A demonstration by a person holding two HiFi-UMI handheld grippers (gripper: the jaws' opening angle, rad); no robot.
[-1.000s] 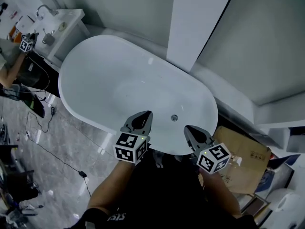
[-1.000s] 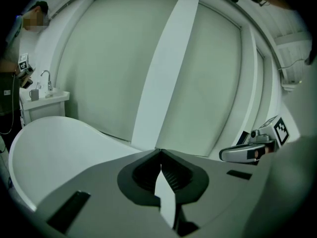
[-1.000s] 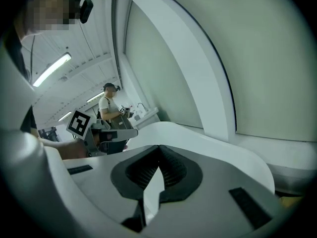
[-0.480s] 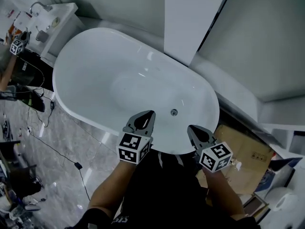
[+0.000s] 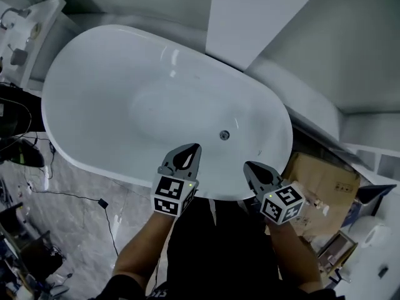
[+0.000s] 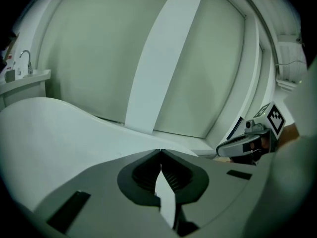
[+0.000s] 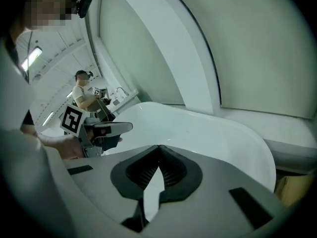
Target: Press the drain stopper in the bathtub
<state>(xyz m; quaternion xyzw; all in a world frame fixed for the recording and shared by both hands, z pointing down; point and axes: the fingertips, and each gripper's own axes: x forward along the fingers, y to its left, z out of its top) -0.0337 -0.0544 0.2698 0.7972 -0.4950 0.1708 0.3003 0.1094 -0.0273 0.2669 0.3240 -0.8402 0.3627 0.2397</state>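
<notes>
place: staged bathroom | cues: bathtub (image 5: 100, 67), sink counter (image 5: 47, 17), loose floor cables (image 5: 102, 202), cardboard box (image 5: 319, 180)

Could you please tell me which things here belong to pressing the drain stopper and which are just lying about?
For the job:
bathtub
drain stopper
left tongs, shut and empty
right tongs, shut and empty

Lying about:
cardboard box
floor cable
washbasin counter

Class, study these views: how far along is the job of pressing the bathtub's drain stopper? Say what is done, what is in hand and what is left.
Done: the left gripper and right gripper, both shut and empty, are at the near rim of the white oval bathtub. In hand: the approach only; neither touches the small round metal drain stopper. Left: reaching down and pressing it.
</notes>
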